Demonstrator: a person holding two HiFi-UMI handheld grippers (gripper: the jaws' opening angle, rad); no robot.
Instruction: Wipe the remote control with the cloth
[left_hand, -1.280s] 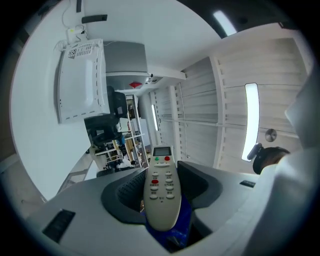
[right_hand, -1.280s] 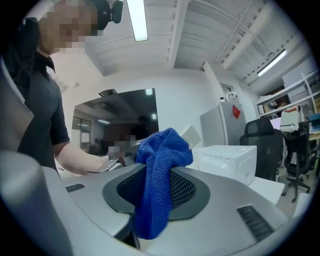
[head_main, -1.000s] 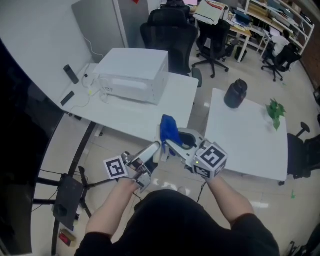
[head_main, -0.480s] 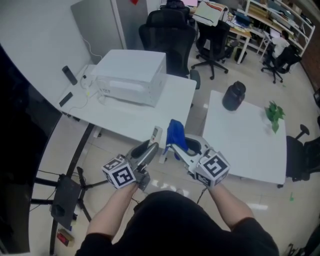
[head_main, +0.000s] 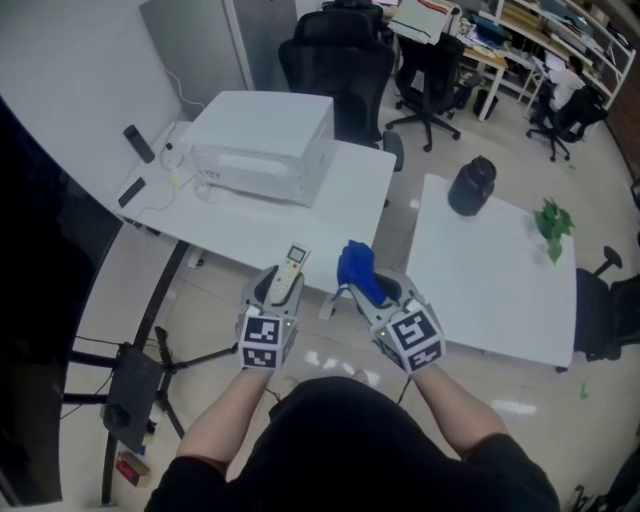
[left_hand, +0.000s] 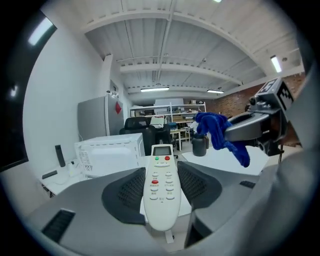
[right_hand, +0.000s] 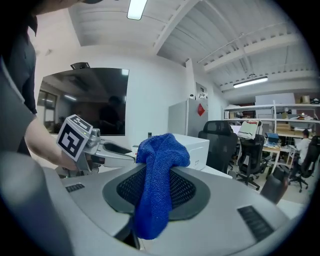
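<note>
Now L gripper (head_main: 278, 295) grips remote (left_hand: 161, 190), R gripper (head_main: 368, 298) grips cloth (right_hand: 157, 165), its lower end lost btwn jaws.

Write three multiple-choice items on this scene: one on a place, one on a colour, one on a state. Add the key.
1. Where is the remote control?
A. on the microwave
B. between the left gripper's jaws
C. on the floor

2. What colour is the cloth?
A. blue
B. red
C. yellow

3. The right gripper is:
A. open and empty
B. lying on a table
C. shut on the cloth

Key:
1 B: the jaws press on both sides of the remote control in the left gripper view.
2 A: it shows blue in every view.
3 C: the cloth hangs pinched between its jaws.
</note>
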